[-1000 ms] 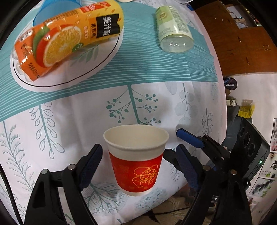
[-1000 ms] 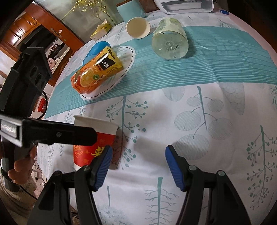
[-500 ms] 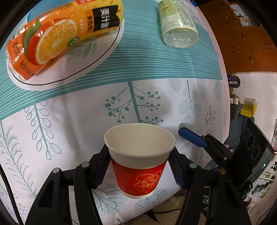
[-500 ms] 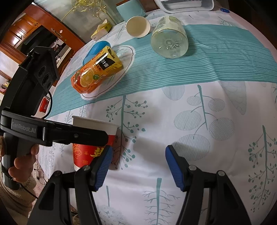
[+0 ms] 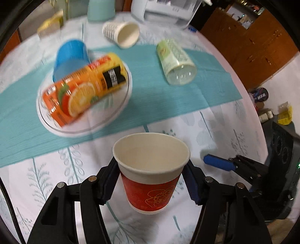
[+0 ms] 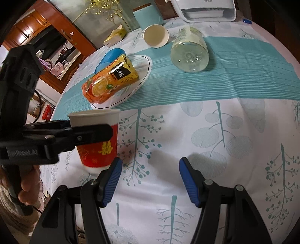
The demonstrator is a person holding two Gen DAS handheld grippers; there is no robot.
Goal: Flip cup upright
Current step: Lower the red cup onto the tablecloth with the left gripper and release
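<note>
A red and white paper cup (image 5: 151, 172) stands upright, mouth up, held between the fingers of my left gripper (image 5: 151, 178), which is shut on its sides. It appears lifted slightly above the tablecloth. In the right wrist view the same cup (image 6: 97, 142) sits at the left with the left gripper's black finger across it. My right gripper (image 6: 150, 174) is open and empty over the white cloth, to the right of the cup. Its blue fingertip (image 5: 217, 162) also shows in the left wrist view.
An orange juice bottle (image 5: 84, 90) lies on a white plate (image 5: 116, 116). A blue cup (image 5: 71, 56) lies behind it. A clear bottle (image 5: 176, 62) and a white paper cup (image 5: 123, 33) lie on their sides farther back. A white appliance (image 6: 206, 9) stands at the table's far edge.
My left gripper closed on the cup, then tilted up, bringing the far table into view. The right gripper stayed open and barely moved.
</note>
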